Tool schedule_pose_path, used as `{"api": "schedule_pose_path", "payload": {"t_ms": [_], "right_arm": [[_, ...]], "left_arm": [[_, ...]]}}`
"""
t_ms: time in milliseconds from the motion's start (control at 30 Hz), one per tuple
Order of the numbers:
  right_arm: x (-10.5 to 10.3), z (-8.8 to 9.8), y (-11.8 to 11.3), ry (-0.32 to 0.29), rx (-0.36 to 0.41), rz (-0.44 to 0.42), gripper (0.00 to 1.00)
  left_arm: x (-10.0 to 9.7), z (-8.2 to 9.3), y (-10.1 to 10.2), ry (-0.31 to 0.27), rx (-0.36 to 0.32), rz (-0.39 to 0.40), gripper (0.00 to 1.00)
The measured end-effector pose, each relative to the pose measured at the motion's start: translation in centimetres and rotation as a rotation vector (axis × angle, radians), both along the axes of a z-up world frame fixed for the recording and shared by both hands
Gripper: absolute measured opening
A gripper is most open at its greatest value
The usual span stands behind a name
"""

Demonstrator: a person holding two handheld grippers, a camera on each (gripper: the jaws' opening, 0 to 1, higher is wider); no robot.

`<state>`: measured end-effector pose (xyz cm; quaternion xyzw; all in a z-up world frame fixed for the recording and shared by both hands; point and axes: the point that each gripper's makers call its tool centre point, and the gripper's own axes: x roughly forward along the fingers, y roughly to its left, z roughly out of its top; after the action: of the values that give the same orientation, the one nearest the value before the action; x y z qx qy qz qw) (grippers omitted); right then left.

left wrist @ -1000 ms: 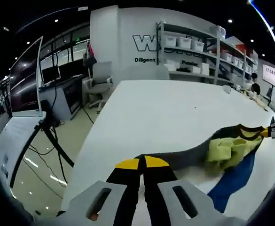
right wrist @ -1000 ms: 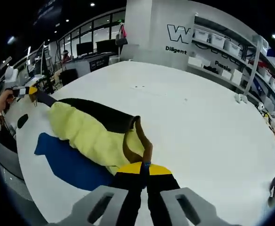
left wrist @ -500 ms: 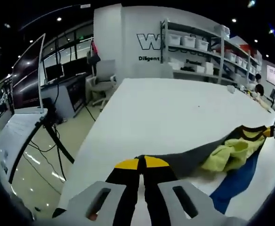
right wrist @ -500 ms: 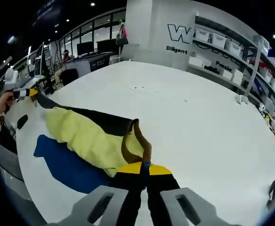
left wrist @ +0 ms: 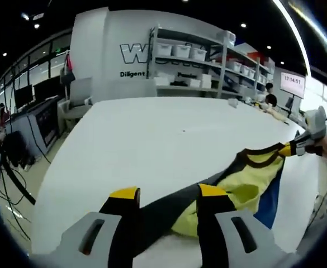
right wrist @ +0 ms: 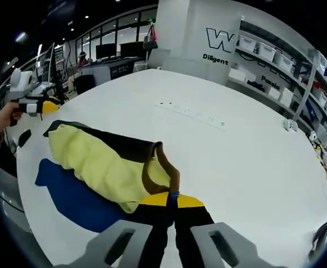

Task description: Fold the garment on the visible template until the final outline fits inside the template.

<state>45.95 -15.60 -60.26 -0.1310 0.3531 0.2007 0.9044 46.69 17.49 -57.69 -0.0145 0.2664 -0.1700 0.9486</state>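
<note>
Garment [right wrist: 104, 167] lies as a long yellow/dark bundle on white table [right wrist: 236, 151], partly over blue template [right wrist: 68, 192]; long axis in right gripper view runs approx 10 o'clock to 5 o'clock. Right gripper [right wrist: 171, 196]: jaws together, pinching the brown-trimmed end at its tips. Left gripper [left wrist: 169, 192]: jaws apart, dark end of garment [left wrist: 230, 187] lying between them, unclamped. In right gripper view, left gripper [right wrist: 37, 103] sits just off the far end, approx 10 o'clock. Judgement: next fold likely needs left re-gripping that near end; right already has its end.
</note>
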Motion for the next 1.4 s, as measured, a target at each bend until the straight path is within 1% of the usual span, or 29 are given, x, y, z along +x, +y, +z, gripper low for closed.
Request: {"api": "schedule_pose_path", "payload": {"t_ms": [33, 67, 100, 167, 200, 233, 300, 333, 367, 400, 433, 467, 500, 533, 633, 667, 733, 800, 867, 933, 1000, 1133, 1200, 1233, 1267, 1333, 1367, 1400], "right_arm": [[0.1, -0.1, 0.0, 0.002, 0.002, -0.001, 0.0], [0.1, -0.1, 0.0, 0.004, 0.001, -0.002, 0.0], [0.1, -0.3, -0.1, 0.006, -0.002, -0.004, 0.0], [0.3, -0.4, -0.1, 0.009, -0.002, -0.005, 0.0], [0.3, -0.4, -0.2, 0.01, -0.001, -0.007, 0.0], [0.4, -0.4, -0.2, 0.01, 0.001, -0.01, 0.0], [0.5, -0.5, -0.2, 0.011, 0.003, -0.012, 0.0], [0.6, -0.5, -0.2, 0.011, 0.004, -0.012, 0.0], [0.8, -0.5, -0.3, 0.011, 0.004, -0.014, 0.0], [0.9, -0.4, -0.3, 0.01, 0.007, -0.016, 0.0], [1.1, -0.4, -0.3, 0.01, 0.009, -0.018, 0.0], [1.3, -0.4, -0.3, 0.01, 0.013, -0.022, 0.0], [1.5, -0.3, -0.3, 0.008, 0.017, -0.026, 0.0], [1.7, -0.2, -0.2, 0.005, 0.02, -0.027, 0.0], [2.1, -0.1, -0.1, 0.002, 0.021, -0.028, 0.0], [2.4, -0.1, 0.1, -0.001, 0.019, -0.024, 0.0], [2.7, -0.1, 0.2, -0.003, 0.018, -0.022, 0.0], [3.0, -0.1, 0.2, -0.005, 0.016, -0.02, 0.0], [3.2, -0.1, 0.2, -0.007, 0.015, -0.017, 0.0], [3.4, 0.0, 0.2, -0.008, 0.016, -0.016, 0.0], [3.9, 0.3, 0.4, -0.013, 0.023, -0.015, 0.0], [4.8, 0.6, 0.7, -0.024, 0.022, -0.005, 0.0], [5.7, 0.5, 1.1, -0.023, 0.017, 0.004, 0.0], [6.0, 0.5, 1.1, -0.03, 0.006, 0.011, 0.0], [6.4, 0.4, 1.3, -0.033, 0.003, 0.013, 0.0], [7.1, 0.3, 1.6, -0.031, 0.004, 0.018, 0.0], [8.0, 0.1, 2.1, -0.031, 0.014, 0.024, 0.0], [8.4, 0.1, 2.3, -0.031, 0.017, 0.029, 0.0]], "left_arm": [[0.2, -0.2, -0.6, -0.007, -0.003, -0.025, 0.33], [0.3, -0.6, -1.4, -0.002, 0.001, -0.058, 0.32], [0.4, -0.9, -1.6, 0.006, 0.002, -0.064, 0.3], [0.5, -1.4, -2.6, 0.016, -0.007, -0.103, 0.27], [0.7, -1.8, -2.9, 0.022, -0.001, -0.107, 0.26], [0.8, -2.2, -3.4, 0.026, 0.017, -0.146, 0.24], [0.9, -2.9, -3.7, 0.044, 0.025, -0.146, 0.22], [0.9, -3.2, -4.0, 0.056, 0.021, -0.162, 0.21], [0.6, -3.7, -4.7, 0.096, -0.023, -0.174, 0.21], [0.7, -4.0, -4.9, 0.103, -0.035, -0.17, 0.22], [0.9, -4.2, -4.9, 0.097, -0.019, -0.172, 0.21], [1.0, -4.7, -4.9, 0.102, 0.008, -0.175, 0.19], [1.0, -5.0, -5.0, 0.113, 0.019, -0.183, 0.16], [1.1, -5.2, -5.1, 0.118, 0.02, -0.181, 0.13], [1.4, -5.6, -5.0, 0.129, 0.032, -0.175, 0.06], [1.5, -6.2, -4.6, 0.141, 0.09, -0.18, 0.05], [1.5, -6.4, -4.7, 0.151, 0.11, -0.191, 0.01], [1.5, -6.5, -4.7, 0.151, 0.114, -0.197, 0.0], [1.5, -6.3, -4.6, 0.158, 0.094, -0.189, 0.0], [1.7, -5.9, -4.4, 0.147, 0.092, -0.184, 0.0], [2.3, -4.7, -4.1, 0.101, 0.093, -0.168, 0.0], [3.3, -2.9, -3.0, 0.063, 0.091, -0.132, 0.0], [3.9, -2.1, -2.4, 0.048, 0.091, -0.118, 0.0], [4.2, -1.8, -2.0, 0.04, 0.099, -0.11, 0.0], [4.3, -1.7, -1.8, 0.039, 0.104, -0.11, 0.0], [4.7, -1.6, -1.0, 0.042, 0.119, -0.086, 0.0], [5.0, -1.7, -0.3, 0.043, 0.142, -0.074, 0.0], [5.1, -1.7, 0.1, 0.042, 0.149, -0.066, 0.0]]}}
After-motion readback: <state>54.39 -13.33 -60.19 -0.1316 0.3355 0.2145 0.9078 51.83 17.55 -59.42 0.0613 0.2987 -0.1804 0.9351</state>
